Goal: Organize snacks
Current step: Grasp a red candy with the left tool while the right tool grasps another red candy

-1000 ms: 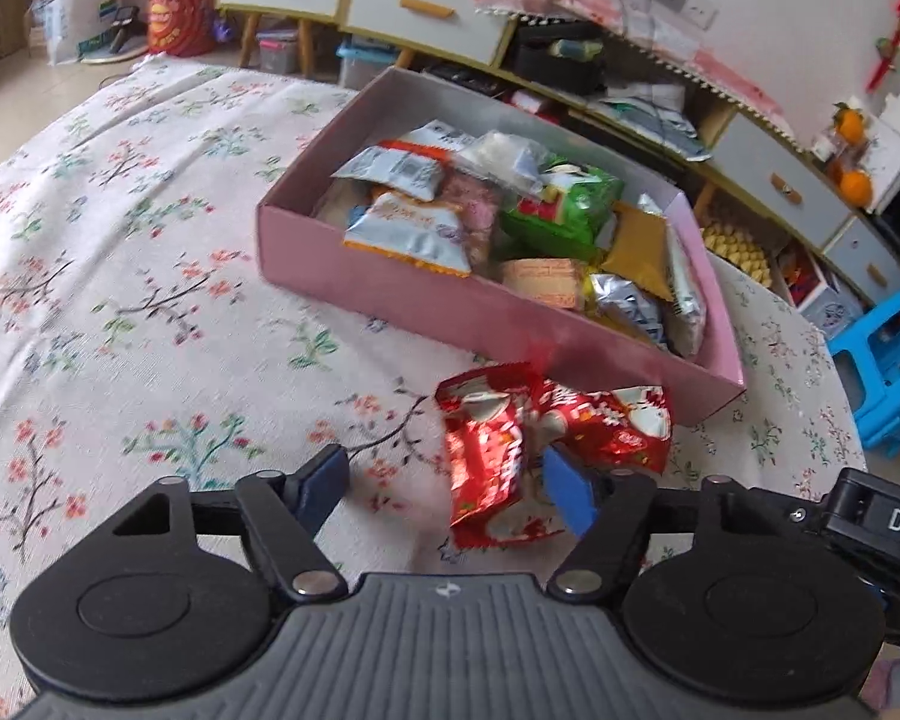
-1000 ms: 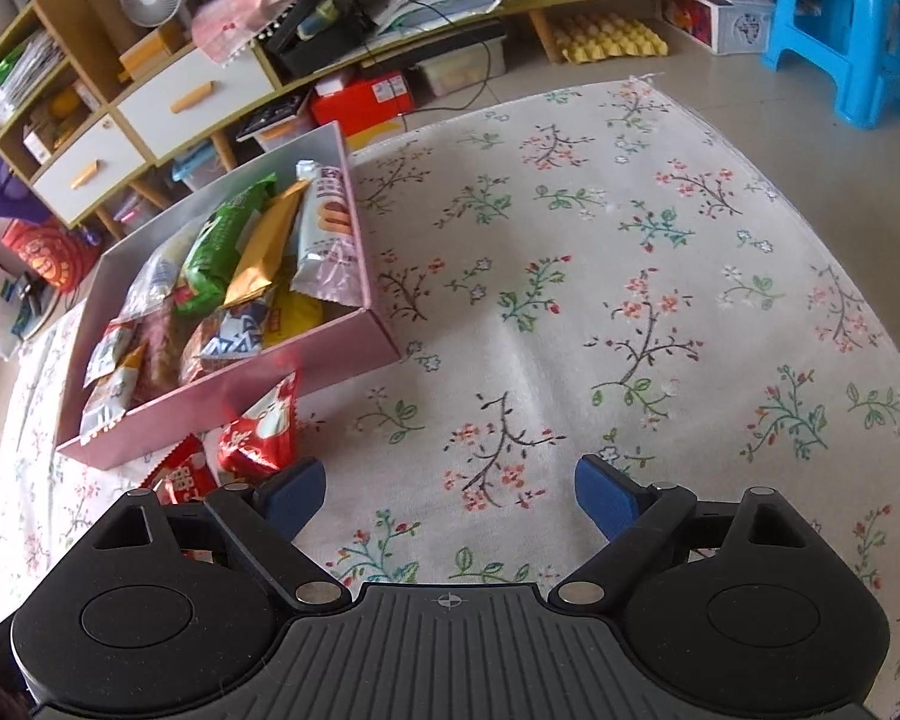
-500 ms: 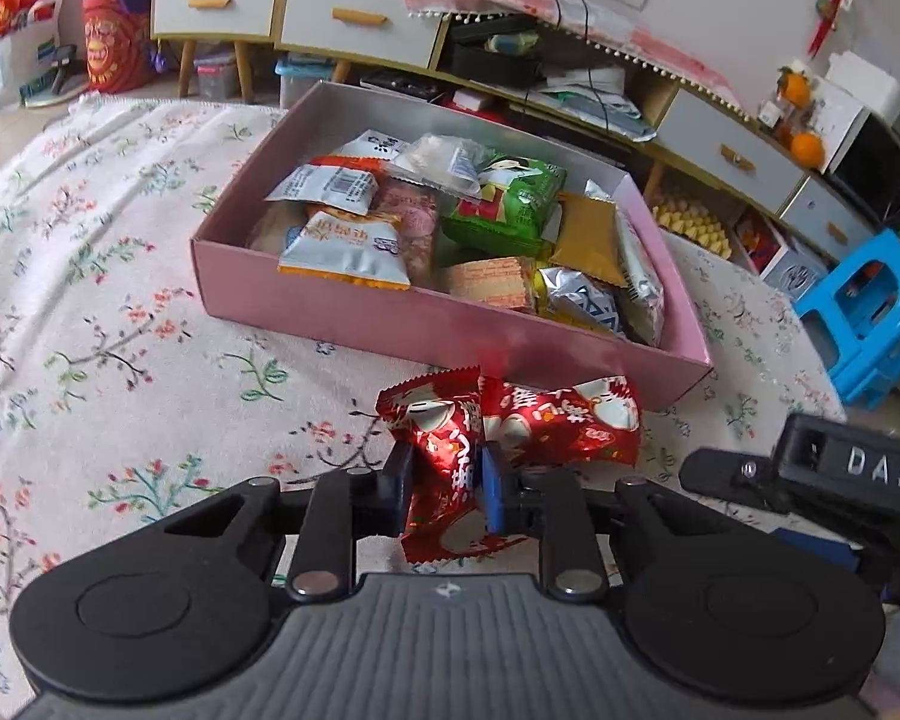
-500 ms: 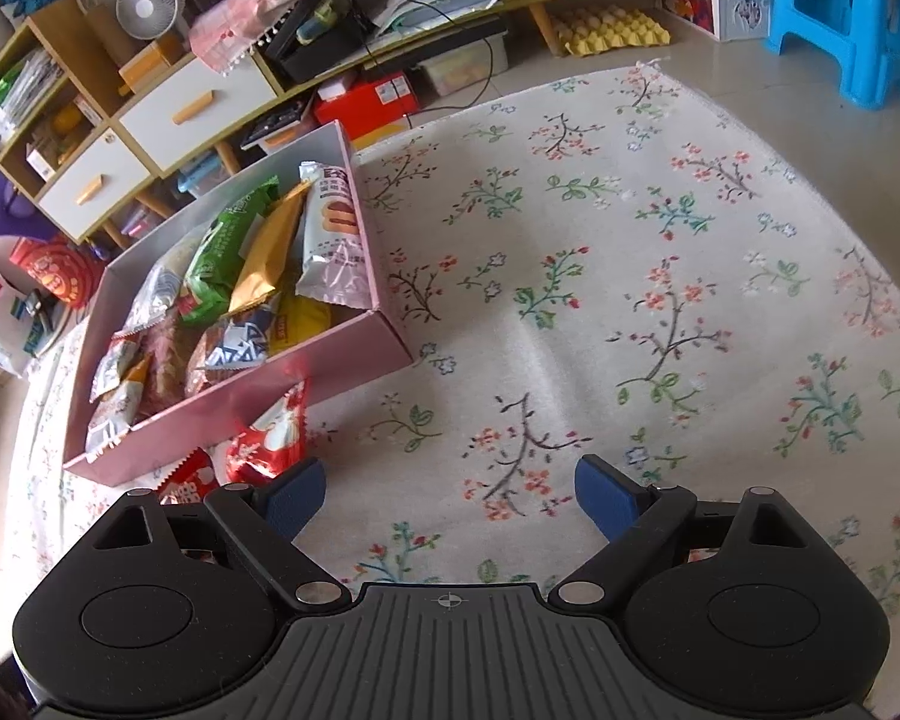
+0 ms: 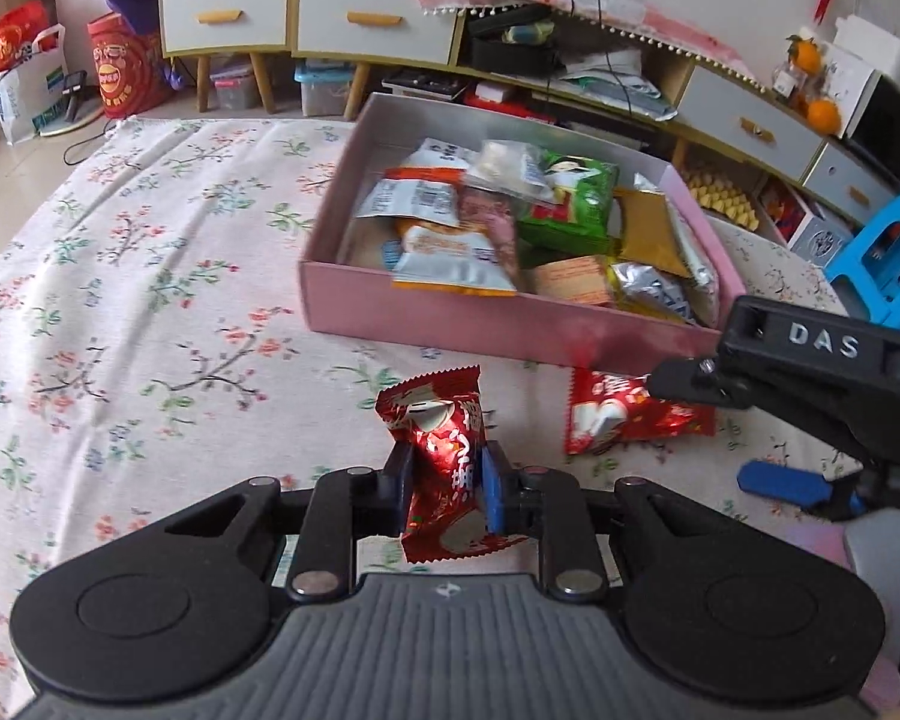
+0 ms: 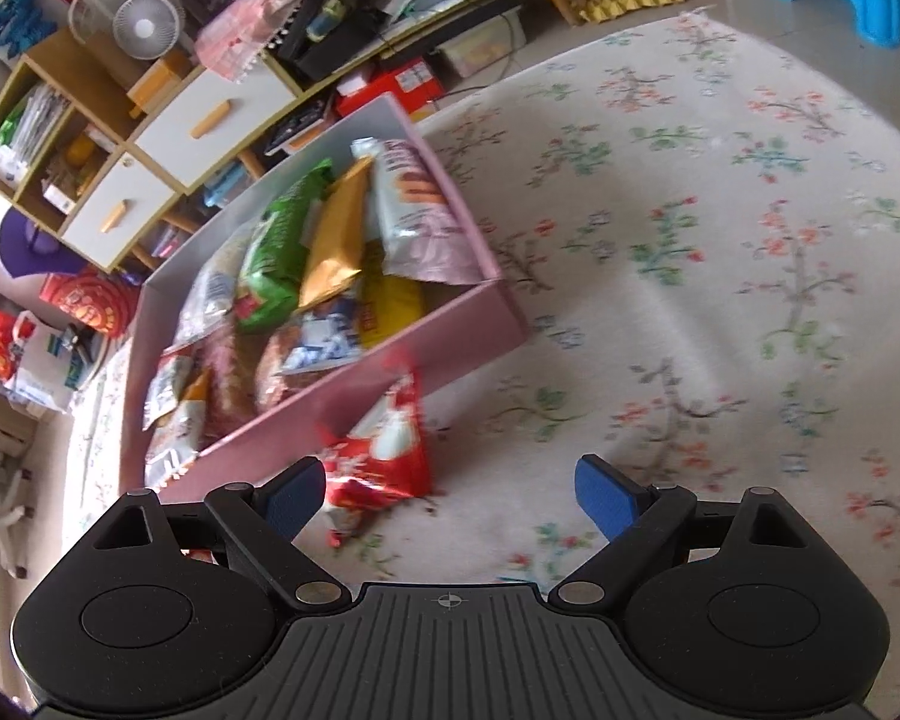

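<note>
My left gripper (image 5: 447,489) is shut on a shiny red snack packet (image 5: 441,456), which it holds upright a little off the floral tablecloth. A second red snack packet (image 5: 618,420) lies flat on the cloth against the near wall of the pink box (image 5: 480,330). That box holds several snack bags. In the right wrist view the same second red packet (image 6: 384,450) lies just ahead of the left finger of my right gripper (image 6: 450,489), whose jaws stand wide open with nothing between them. The pink box (image 6: 390,366) is beyond it.
The table is round, covered by a floral cloth (image 5: 120,300). Past its far edge stand a low cabinet with drawers (image 5: 306,6), a blue stool (image 5: 882,264) and red bags (image 5: 123,69) on the floor. My right gripper's black body (image 5: 822,372) reaches in from the right.
The left gripper closed on one red packet and lifted it away from the other. The right gripper moved left, toward the packet that stayed on the cloth.
</note>
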A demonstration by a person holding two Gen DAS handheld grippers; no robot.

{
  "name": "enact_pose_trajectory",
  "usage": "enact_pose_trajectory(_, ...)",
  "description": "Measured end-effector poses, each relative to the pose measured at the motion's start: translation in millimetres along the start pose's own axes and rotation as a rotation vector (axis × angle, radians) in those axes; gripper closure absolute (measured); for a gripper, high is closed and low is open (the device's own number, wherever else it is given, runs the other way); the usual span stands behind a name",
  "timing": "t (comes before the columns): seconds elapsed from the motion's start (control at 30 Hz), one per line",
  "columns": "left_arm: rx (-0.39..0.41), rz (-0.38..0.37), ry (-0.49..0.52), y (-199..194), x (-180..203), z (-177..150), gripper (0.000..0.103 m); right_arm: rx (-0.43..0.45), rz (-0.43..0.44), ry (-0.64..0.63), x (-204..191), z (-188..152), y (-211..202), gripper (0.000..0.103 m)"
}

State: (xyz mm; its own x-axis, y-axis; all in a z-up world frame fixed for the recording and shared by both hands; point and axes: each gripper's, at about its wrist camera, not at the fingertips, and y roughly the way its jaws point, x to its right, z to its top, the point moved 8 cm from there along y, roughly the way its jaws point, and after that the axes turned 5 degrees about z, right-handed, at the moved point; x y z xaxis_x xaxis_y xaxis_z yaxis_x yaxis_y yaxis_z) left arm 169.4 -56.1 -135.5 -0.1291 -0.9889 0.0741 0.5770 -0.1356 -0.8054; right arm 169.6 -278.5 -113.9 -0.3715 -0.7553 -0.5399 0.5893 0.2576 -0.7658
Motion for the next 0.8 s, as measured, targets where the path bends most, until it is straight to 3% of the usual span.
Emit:
enact_pose_trajectory(0.33,-0.017,0.022,-0.009,-1,-25,3,0.082,0.058,-0.024,-0.081,-30,-3,20,0.012)
enact_pose_trajectory(0.43,-0.02,0.024,-0.014,0,-29,4,0.082,0.069,-0.03,-0.12,-37,-4,23,0.022)
enact_pose_trajectory(0.67,-0.022,0.022,-0.018,0,-31,6,0.082,0.083,-0.066,-0.142,-35,-4,24,0.054)
enact_pose_trajectory(0.8,-0.023,0.024,-0.023,1,-33,6,0.082,0.077,-0.049,-0.139,-32,-3,22,0.064)
